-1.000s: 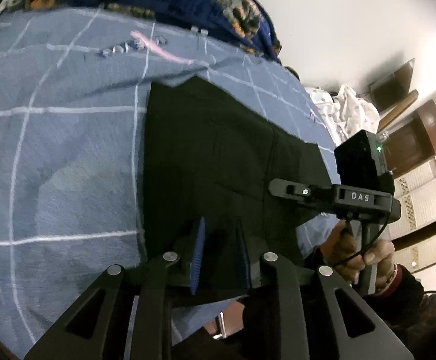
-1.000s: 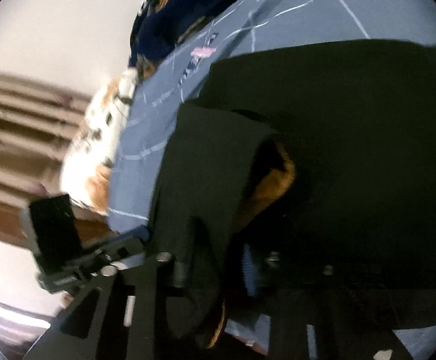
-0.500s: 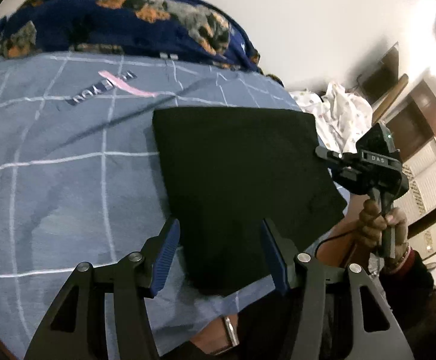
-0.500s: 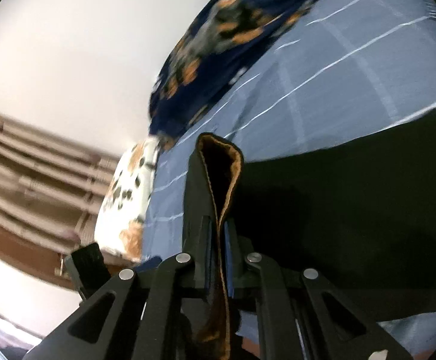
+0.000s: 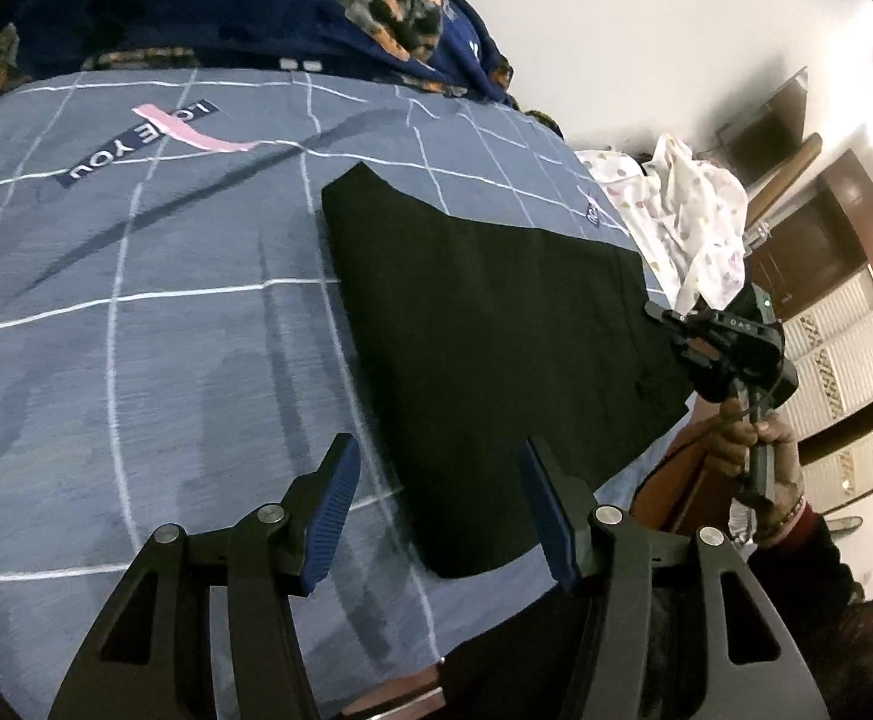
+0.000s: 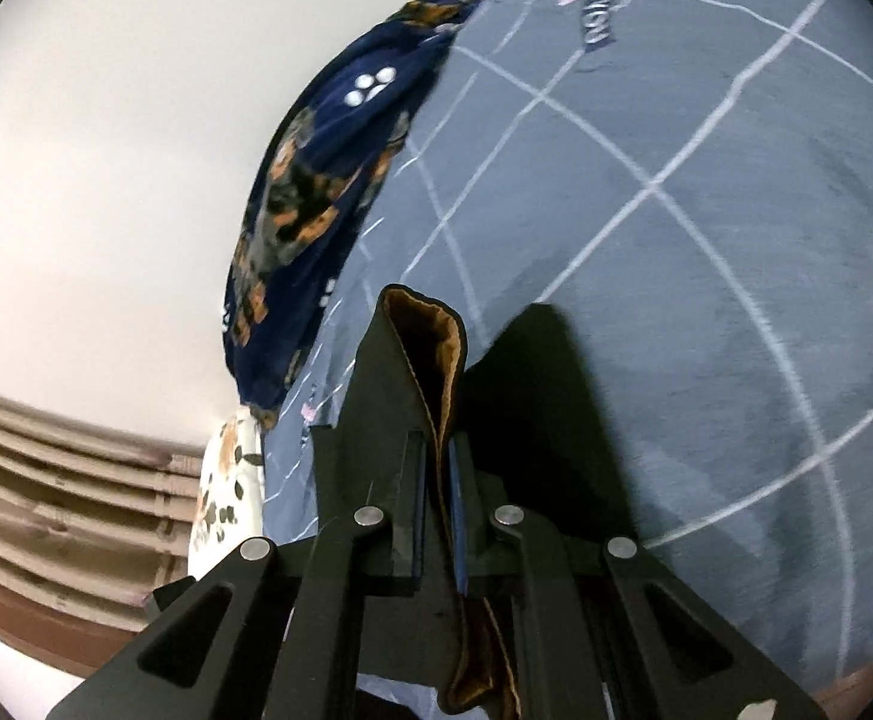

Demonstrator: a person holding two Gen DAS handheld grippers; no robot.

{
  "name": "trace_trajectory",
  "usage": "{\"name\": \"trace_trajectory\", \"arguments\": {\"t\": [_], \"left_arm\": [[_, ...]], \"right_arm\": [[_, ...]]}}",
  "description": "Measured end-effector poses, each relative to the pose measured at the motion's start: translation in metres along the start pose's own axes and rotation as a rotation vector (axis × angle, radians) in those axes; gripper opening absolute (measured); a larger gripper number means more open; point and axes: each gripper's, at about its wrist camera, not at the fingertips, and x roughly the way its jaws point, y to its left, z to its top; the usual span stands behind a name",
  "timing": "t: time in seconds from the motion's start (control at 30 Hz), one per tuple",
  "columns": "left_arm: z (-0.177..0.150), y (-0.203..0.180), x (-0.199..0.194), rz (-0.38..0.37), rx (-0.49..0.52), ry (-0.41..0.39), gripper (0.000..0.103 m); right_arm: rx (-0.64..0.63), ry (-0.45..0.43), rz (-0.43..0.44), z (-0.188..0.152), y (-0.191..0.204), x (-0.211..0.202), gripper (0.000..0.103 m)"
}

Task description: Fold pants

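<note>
Black pants (image 5: 496, 330) lie folded flat on a blue checked bedsheet (image 5: 166, 330). My left gripper (image 5: 442, 510) hangs open just above their near edge, its blue pads (image 5: 340, 504) touching nothing. Over the pants' right edge a hand (image 5: 754, 438) holds my right gripper (image 5: 676, 330). In the right wrist view that gripper (image 6: 436, 480) is shut on a brown-lined edge of the pants (image 6: 430, 348). That edge stands up between the pads. The rest of the black cloth (image 6: 526, 390) drops to the sheet behind it.
A dark blue flowered blanket (image 5: 256, 12) is bunched along the bed's far side against a white wall. White spotted cloth (image 5: 694, 222) is heaped past the bed's right corner, in front of brown cabinets (image 5: 844, 312). A spotted pillow (image 6: 226, 498) lies at the bed's end.
My left gripper has let go of the pants, opened, and drawn back towards their near edge. My right gripper has closed on the brown-lined edge and swung away with it.
</note>
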Motion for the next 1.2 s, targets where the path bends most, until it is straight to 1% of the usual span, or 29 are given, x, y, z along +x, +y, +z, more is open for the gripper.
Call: {"name": "trace_trajectory", "arguments": {"t": [0.07,0.17,0.23,0.3,0.4,0.43,0.47,0.5,0.57,0.6,0.63,0.67,0.7,0.73,0.77,0.8,0.83,0.97,1.0,1.03,1.1,1.13,1.2], "left_arm": [[0.002,-0.004,0.006,0.000,0.007,0.010,0.056],[0.003,-0.008,0.015,-0.006,0.017,0.028,0.056],[0.003,-0.010,0.020,-0.002,0.027,0.037,0.056],[0.003,-0.011,0.026,0.000,0.029,0.053,0.056],[0.002,-0.010,0.032,-0.004,0.025,0.061,0.056],[0.001,-0.011,0.033,-0.007,0.025,0.059,0.056],[0.001,-0.011,0.033,-0.011,0.024,0.057,0.056],[0.001,-0.011,0.032,-0.018,0.022,0.053,0.056],[0.000,-0.012,0.030,-0.024,0.017,0.046,0.056],[0.000,-0.012,0.030,-0.024,0.016,0.045,0.056],[-0.001,-0.013,0.029,-0.026,0.016,0.043,0.057],[-0.002,-0.013,0.028,-0.027,0.015,0.044,0.058],[-0.002,-0.012,0.028,-0.026,0.014,0.045,0.058],[-0.002,-0.012,0.029,-0.024,0.012,0.048,0.058],[-0.002,-0.012,0.028,-0.020,0.010,0.050,0.058],[-0.002,-0.013,0.029,-0.020,0.008,0.050,0.058],[-0.002,-0.012,0.028,-0.021,0.005,0.047,0.058],[-0.004,-0.010,0.025,-0.020,-0.006,0.041,0.059],[-0.003,-0.010,0.026,-0.019,-0.008,0.042,0.059],[-0.004,-0.011,0.026,-0.018,-0.009,0.044,0.059],[-0.004,-0.011,0.026,-0.013,-0.006,0.044,0.059],[-0.003,-0.012,0.026,-0.009,-0.005,0.046,0.059],[-0.003,-0.012,0.025,-0.008,-0.006,0.047,0.059]], "right_arm": [[0.010,-0.004,0.005,0.001,-0.006,-0.002,0.008],[0.020,-0.028,-0.006,0.003,-0.013,-0.008,0.004],[0.039,-0.047,-0.019,0.007,-0.025,-0.014,0.005],[0.026,-0.067,-0.035,0.007,-0.029,-0.023,0.005],[0.018,-0.102,0.032,0.000,-0.024,-0.048,0.008],[0.017,-0.086,0.108,-0.008,-0.020,-0.057,0.008],[0.020,-0.069,0.140,-0.013,-0.018,-0.060,0.008],[0.025,-0.035,0.158,-0.026,-0.015,-0.063,0.009],[0.029,0.016,0.158,-0.046,-0.013,-0.063,0.009],[0.037,0.032,0.161,-0.052,-0.014,-0.063,0.011],[0.064,0.059,0.157,-0.063,-0.019,-0.060,0.016],[0.087,0.076,0.152,-0.070,-0.023,-0.057,0.019],[0.105,0.086,0.150,-0.074,-0.028,-0.054,0.023],[0.116,0.091,0.137,-0.077,-0.033,-0.051,0.026],[0.125,0.092,0.125,-0.077,-0.036,-0.049,0.026],[0.157,0.091,0.124,-0.076,-0.044,-0.046,0.026],[0.181,0.090,0.148,-0.076,-0.047,-0.044,0.027],[0.192,0.072,0.143,-0.069,-0.048,-0.042,0.031],[0.204,0.072,0.148,-0.067,-0.048,-0.039,0.031],[0.192,0.073,0.133,-0.067,-0.045,-0.037,0.028],[0.158,0.075,0.086,-0.064,-0.039,-0.034,0.015],[0.151,0.071,0.072,-0.063,-0.037,-0.033,0.015],[0.138,0.046,0.072,-0.064,-0.033,-0.038,0.013]]}}
